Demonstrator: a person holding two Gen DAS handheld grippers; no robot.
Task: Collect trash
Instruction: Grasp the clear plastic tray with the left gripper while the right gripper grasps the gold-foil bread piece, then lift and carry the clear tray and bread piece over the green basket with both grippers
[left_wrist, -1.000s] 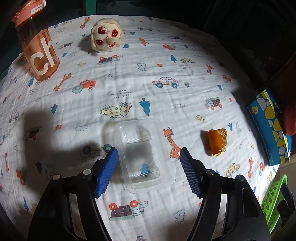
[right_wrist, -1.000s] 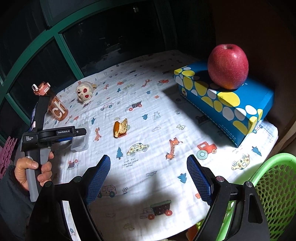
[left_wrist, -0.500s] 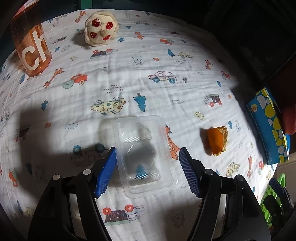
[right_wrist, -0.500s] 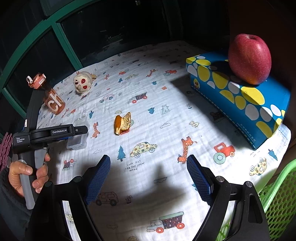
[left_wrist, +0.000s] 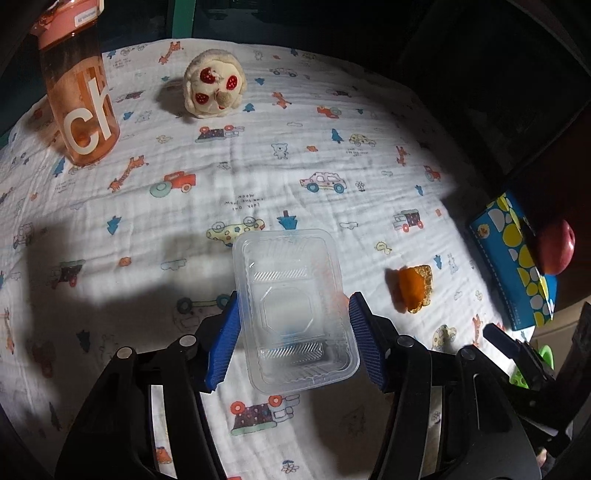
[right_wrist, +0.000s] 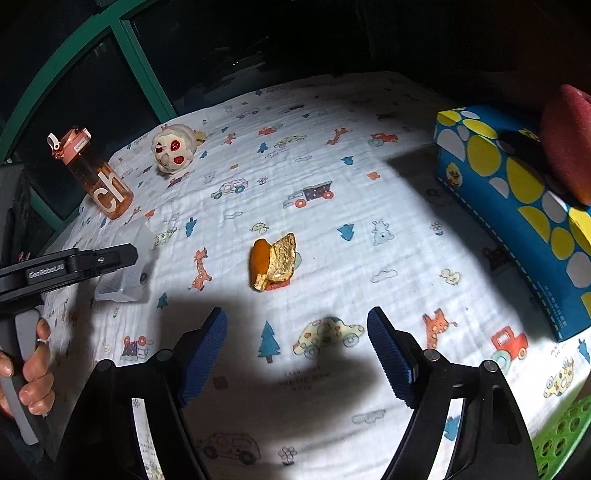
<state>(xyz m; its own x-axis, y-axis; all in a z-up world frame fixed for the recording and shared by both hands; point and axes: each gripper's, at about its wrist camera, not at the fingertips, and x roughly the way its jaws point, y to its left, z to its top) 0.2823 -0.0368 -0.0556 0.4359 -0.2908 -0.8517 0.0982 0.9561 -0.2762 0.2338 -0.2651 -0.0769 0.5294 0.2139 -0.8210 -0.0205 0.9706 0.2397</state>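
Observation:
A clear plastic container (left_wrist: 291, 306) sits between the blue pads of my left gripper (left_wrist: 295, 332). The jaws are closing and both pads touch its long sides; it looks tipped up off the printed cloth (left_wrist: 258, 166). In the right wrist view the same container (right_wrist: 125, 269) hangs tilted at the left gripper's tip (right_wrist: 110, 258). An orange peel-like scrap (right_wrist: 273, 262) lies on the cloth just ahead of my right gripper (right_wrist: 295, 350). That gripper's jaws are closing with nothing between them. The scrap (left_wrist: 415, 288) lies right of the container.
An orange drink bottle (right_wrist: 96, 177) and a round plush toy (right_wrist: 173, 151) stand at the far left. A blue and yellow tissue box (right_wrist: 517, 206) with a red apple (right_wrist: 569, 147) on it is at the right. A green basket (right_wrist: 561, 439) sits off the near right corner.
The left pads have drawn in onto the clear container, which now looks raised and tilted. The right gripper has come forward and lower toward the orange scrap, and its jaws have narrowed.

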